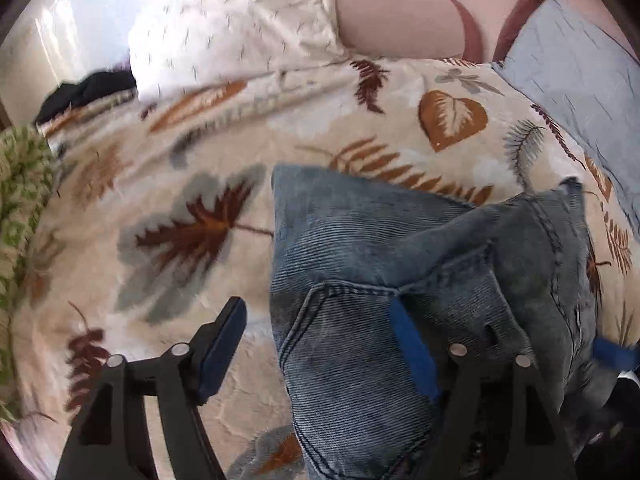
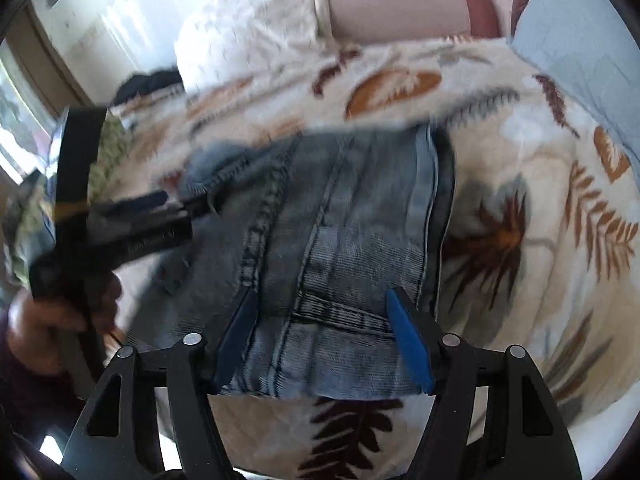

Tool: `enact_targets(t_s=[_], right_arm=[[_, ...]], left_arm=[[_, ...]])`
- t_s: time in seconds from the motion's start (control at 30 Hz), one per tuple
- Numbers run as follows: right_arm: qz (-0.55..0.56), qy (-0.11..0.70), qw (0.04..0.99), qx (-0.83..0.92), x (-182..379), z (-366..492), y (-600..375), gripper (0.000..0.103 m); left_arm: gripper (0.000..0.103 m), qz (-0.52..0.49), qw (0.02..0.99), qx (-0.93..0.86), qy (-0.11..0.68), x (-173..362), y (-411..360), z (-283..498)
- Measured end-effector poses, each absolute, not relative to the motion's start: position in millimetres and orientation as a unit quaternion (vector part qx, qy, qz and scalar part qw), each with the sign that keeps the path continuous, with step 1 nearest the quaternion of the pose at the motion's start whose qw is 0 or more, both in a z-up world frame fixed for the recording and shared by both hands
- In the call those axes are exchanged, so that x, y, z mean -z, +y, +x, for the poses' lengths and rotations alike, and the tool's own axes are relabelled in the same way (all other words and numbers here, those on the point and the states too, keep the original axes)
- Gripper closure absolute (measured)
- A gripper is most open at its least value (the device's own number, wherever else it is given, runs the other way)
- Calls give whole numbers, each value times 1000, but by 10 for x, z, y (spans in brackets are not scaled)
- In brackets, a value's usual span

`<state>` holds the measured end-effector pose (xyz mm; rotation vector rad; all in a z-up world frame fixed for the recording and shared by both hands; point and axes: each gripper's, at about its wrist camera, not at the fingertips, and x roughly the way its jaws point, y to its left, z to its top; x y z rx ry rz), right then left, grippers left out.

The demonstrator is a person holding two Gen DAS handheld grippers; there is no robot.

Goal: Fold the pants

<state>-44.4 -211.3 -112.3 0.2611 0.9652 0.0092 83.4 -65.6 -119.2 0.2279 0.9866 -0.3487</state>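
Spread across the bed is a cream fleece blanket printed with rust, brown and grey leaves (image 1: 168,216), and at its far left edge lie a green patterned cloth (image 1: 20,184) and a dark bundle of clothing (image 1: 86,92). Behind these stands a white textured pillow (image 1: 236,28); a pale blue pillow (image 1: 576,76) leans at the far right. Folded blue denim pants (image 1: 360,264) lie on the blanket toward the right of the left wrist view. The left gripper (image 1: 320,350) has its blue-padded jaws spread wide, one pad over the blanket, the other on the denim. In the right wrist view the right gripper (image 2: 326,338) is likewise spread wide, both pads resting over the waistband area of the pants (image 2: 340,240).
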Motion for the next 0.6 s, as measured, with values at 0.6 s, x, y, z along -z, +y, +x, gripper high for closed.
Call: enact_targets(t_s=[0.6], right_arm=[[82,426,901,4,1121,-599,-2036,29]], left_arm=[[6,43,874,177,451,819,44,572]])
